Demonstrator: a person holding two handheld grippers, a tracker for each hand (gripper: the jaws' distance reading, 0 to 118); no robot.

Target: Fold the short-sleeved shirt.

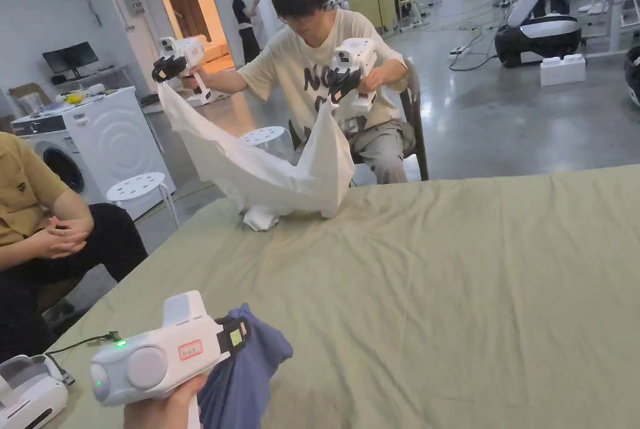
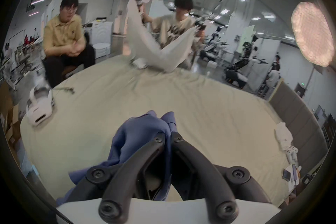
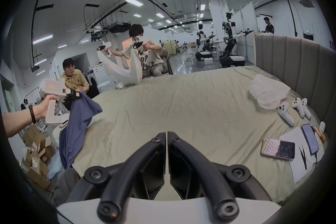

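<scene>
A blue shirt (image 1: 247,368) hangs bunched at the near left corner of the green-sheeted bed (image 1: 437,274). My left gripper (image 1: 240,336) is shut on a fold of it. In the left gripper view the blue shirt (image 2: 138,135) is pinched between both black jaws of the left gripper (image 2: 168,135). From the right gripper view the blue shirt (image 3: 78,122) dangles off the bed's left edge under the left gripper (image 3: 73,96). My right gripper (image 3: 167,134) hovers over bare sheet, jaws shut with nothing between them.
Across the bed a seated person lifts a white garment (image 1: 269,167) with two grippers. Another person (image 1: 44,224) sits at the left. A white headset (image 1: 28,389) lies at the near left. Controllers (image 3: 291,111), phones (image 3: 278,148), paper and a plastic bag (image 3: 267,91) lie by the headboard.
</scene>
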